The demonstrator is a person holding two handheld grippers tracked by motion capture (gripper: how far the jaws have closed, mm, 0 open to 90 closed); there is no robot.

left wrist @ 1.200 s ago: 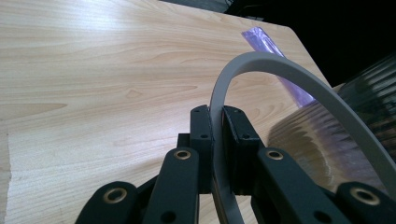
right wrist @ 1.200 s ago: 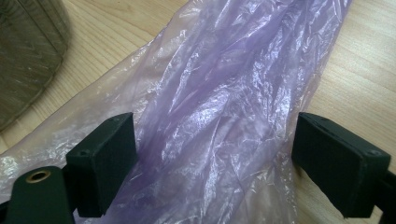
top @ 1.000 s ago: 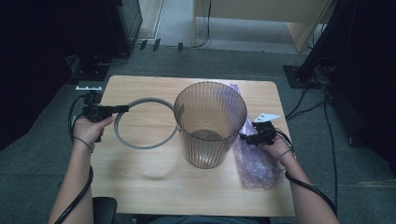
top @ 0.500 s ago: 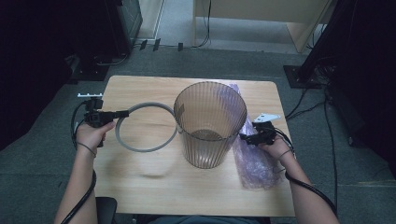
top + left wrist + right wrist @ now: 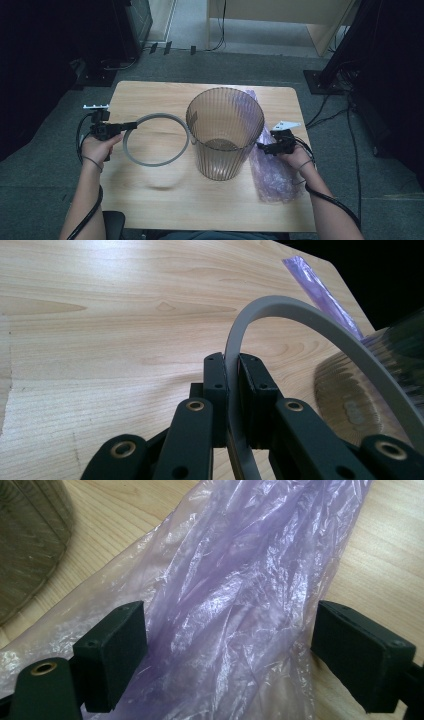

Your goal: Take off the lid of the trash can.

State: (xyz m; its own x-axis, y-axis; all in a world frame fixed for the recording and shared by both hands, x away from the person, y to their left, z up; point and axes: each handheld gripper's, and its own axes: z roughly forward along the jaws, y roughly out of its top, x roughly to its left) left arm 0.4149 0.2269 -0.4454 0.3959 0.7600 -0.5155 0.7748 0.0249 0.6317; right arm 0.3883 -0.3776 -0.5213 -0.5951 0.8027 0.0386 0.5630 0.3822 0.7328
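A ribbed translucent brown bin [image 5: 225,131] stands upright at the middle of the wooden table [image 5: 160,195]. Left of it a grey ring [image 5: 156,139] hangs just above the wood, with my left gripper [image 5: 131,125] shut on its left rim. In the left gripper view the two pads clamp the grey ring [image 5: 305,335] edge-on, my left gripper [image 5: 234,385] pointing toward the bin [image 5: 370,385]. A crumpled purple plastic bag [image 5: 272,170] lies right of the bin. My right gripper [image 5: 262,147] stands open over the purple bag [image 5: 235,595], its fingers [image 5: 112,655] wide apart on either side of the film.
Table edges run close to both hands. Dark cabinets and cables [image 5: 105,62] stand on the grey floor beyond the far left corner. Bare wood lies in front of the bin toward the person.
My left hand has sunk with the grey ring, bringing it closer to the tabletop. The right hand, bin and bag have stayed put.
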